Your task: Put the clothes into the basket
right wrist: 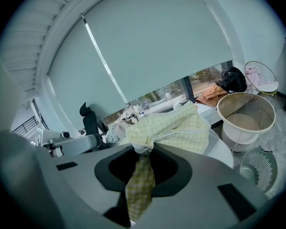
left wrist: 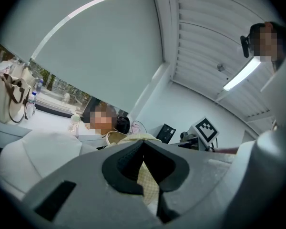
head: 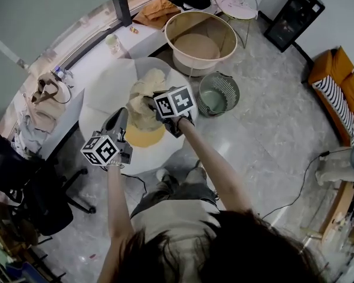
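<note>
- Pale yellow checked cloth, bunched, runs lengthwise away from you toward the round beige basket.
- Your left gripper and right gripper both clamp it.

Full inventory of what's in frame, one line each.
checked garment: 1, pale yellow, above table, between both tools
yellow cloth: 1, yellow, on table beneath it
round table: 1, white, centre
basket: 1, beige, floor beyond table
wire bin: 1, grey-green, floor beside basket
tote bag: 1, beige, ledge at left
office chair: 1, black, left
sofa: 1, orange, far right
left tool: 1, grey, shut on the garment
right tool: 1, grey, shut on the garment
</note>
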Demonstrator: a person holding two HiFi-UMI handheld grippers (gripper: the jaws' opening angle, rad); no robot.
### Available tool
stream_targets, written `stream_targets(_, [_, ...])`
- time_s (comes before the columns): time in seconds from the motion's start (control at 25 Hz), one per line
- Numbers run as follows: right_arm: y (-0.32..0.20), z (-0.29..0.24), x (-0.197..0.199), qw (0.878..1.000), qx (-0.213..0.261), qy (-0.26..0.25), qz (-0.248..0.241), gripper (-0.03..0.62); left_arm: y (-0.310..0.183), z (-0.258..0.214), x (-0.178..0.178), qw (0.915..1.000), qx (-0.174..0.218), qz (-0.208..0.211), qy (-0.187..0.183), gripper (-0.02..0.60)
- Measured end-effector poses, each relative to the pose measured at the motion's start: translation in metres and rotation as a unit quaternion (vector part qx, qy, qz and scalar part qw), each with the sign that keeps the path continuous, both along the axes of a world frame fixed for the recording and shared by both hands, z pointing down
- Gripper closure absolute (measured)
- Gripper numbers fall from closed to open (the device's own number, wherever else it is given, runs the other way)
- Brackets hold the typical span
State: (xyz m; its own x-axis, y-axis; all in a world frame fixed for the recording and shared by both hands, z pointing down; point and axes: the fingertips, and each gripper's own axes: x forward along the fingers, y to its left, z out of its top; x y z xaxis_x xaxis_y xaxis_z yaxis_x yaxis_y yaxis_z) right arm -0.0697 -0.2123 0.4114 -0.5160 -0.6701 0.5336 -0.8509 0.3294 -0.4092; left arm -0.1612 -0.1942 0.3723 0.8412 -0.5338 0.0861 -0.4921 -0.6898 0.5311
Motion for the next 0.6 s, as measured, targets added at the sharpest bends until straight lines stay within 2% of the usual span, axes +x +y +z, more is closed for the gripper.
stream_targets(0.6, [0.021,-0.005,0.113,0.999,-0.006,-0.015,0.049,0.52,0.018,-0.004,0.109,0.999,-0.006,0.045,-0.006,0.571])
